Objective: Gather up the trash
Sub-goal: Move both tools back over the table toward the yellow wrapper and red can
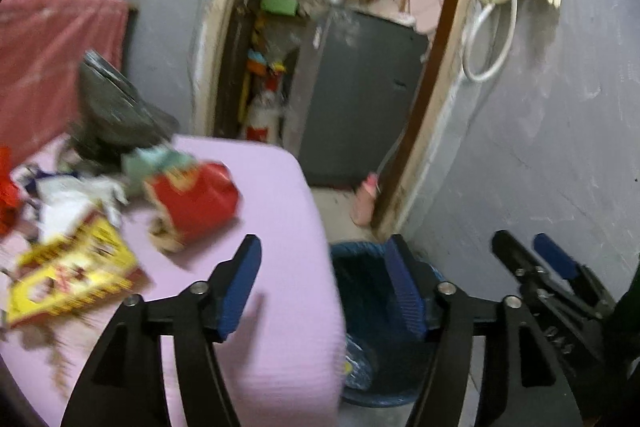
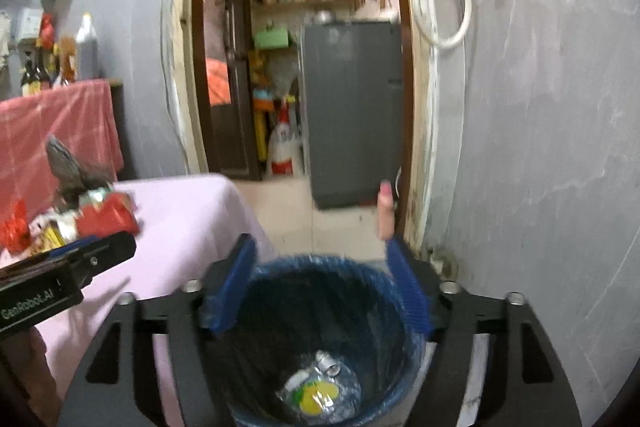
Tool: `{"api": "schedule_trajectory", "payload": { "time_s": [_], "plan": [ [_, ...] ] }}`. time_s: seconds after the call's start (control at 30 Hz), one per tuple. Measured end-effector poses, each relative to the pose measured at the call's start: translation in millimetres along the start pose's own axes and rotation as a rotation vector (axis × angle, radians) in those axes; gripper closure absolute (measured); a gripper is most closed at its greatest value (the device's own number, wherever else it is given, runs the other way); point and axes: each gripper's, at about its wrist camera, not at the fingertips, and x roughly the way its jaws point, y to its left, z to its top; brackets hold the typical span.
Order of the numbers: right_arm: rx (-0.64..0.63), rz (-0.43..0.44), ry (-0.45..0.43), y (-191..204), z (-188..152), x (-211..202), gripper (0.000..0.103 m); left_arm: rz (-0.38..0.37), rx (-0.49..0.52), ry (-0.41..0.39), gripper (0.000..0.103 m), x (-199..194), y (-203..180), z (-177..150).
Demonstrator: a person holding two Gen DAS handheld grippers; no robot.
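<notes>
A blue bin (image 2: 320, 339) with a clear liner is seen on the floor just beside the table (image 2: 192, 211). A crushed clear bottle (image 2: 320, 387) with a yellow label lies inside it. More trash (image 1: 120, 203), red, yellow and white wrappers, is piled on the table. The right gripper (image 2: 320, 283) is held above the bin, the left gripper (image 1: 324, 283) over the table edge; both are spread wide, holding nothing.

Left wrist view: looks forward over the pink-clothed table's corner (image 1: 280, 227) toward the doorway.
Right wrist view: looks steeply down, close, into the blue plastic-lined bin (image 2: 280, 267).
Shared: bin (image 1: 352, 255), table (image 2: 192, 211), grey fridge (image 1: 360, 87) (image 2: 352, 107).
</notes>
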Motion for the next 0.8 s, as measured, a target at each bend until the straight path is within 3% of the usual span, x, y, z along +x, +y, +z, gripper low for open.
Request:
{"api": "schedule_trajectory", "payload": {
  "time_s": [0.07, 0.23, 0.27, 0.53, 0.8],
  "plan": [
    [-0.005, 0.010, -0.035, 7.1, 5.6, -9.5, 0.020, 0.027, 0.007, -0.029, 0.026, -10.8, 5.8, 2.2],
    [-0.004, 0.057, -0.104, 29.5, 15.1, -28.7, 0.000, 0.082, -0.008, -0.100, 0.012, -44.7, 30.3, 3.7],
    [-0.005, 0.066, -0.116, 34.9, 16.3, -32.0, 0.000, 0.092, -0.010, -0.108, 0.010, -51.2, 34.4, 3.0],
    [-0.001, 0.149, -0.161, 73.9, 18.4, -46.5, 0.000, 0.172, 0.006, -0.147, 0.005, -93.4, 75.7, -7.3],
    [-0.042, 0.226, -0.122, 110.9, 13.8, -37.9, 0.000, 0.245, 0.044, -0.101, 0.005, -117.3, 122.6, -24.5]
  ]
}}
